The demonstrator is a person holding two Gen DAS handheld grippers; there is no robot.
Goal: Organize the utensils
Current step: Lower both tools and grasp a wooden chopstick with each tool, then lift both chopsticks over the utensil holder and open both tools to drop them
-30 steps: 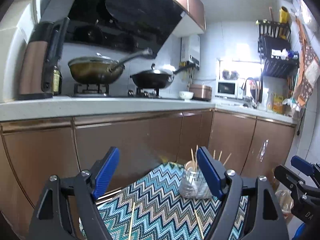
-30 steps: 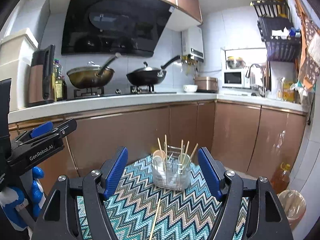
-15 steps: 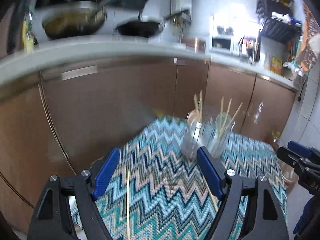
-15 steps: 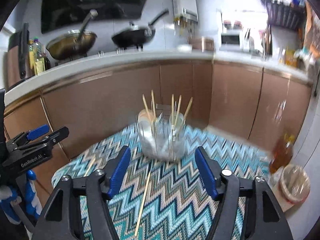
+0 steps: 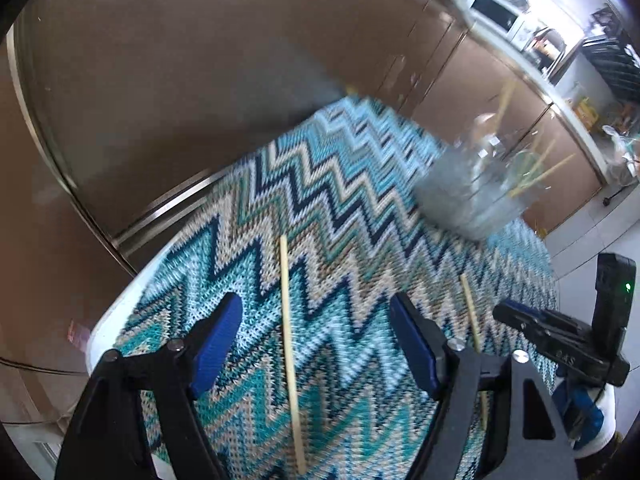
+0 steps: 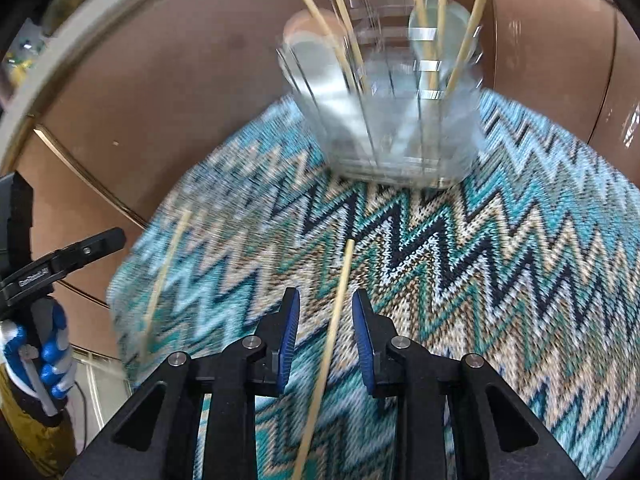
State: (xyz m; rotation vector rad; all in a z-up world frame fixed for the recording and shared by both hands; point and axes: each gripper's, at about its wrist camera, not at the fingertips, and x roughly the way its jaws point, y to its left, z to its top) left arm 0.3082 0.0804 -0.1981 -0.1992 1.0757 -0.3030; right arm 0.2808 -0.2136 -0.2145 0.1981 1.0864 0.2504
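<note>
Left wrist view: left gripper (image 5: 316,346) points steeply down at the zigzag cloth (image 5: 360,200), jaws spread wide and closing, with a loose chopstick (image 5: 289,340) lying flat on the cloth between the blue pads, untouched by either. A second chopstick (image 5: 470,312) lies just right of the right-hand pad, with the right gripper (image 5: 520,320) reaching toward it. The clear utensil holder (image 5: 468,196) stands at the far right part of the cloth, several sticks upright in it; blur hides its compartments

Right wrist view: right gripper (image 6: 326,336) straddles its own chopstick (image 6: 334,340), jaws narrowed and closing, a small gap showing on each side of the stick, so no pinch yet. Pads are set across the stick's length, judged the proper line for lifting it. Holder (image 6: 384,120) stands straight ahead, well apart. The left-side stick (image 6: 164,276) lies near the cloth's left edge, close to the left gripper's tool body (image 6: 60,264), held in a gloved hand (image 6: 40,356)

Judgement: each tool is aligned over one stray stick for pickup
</note>
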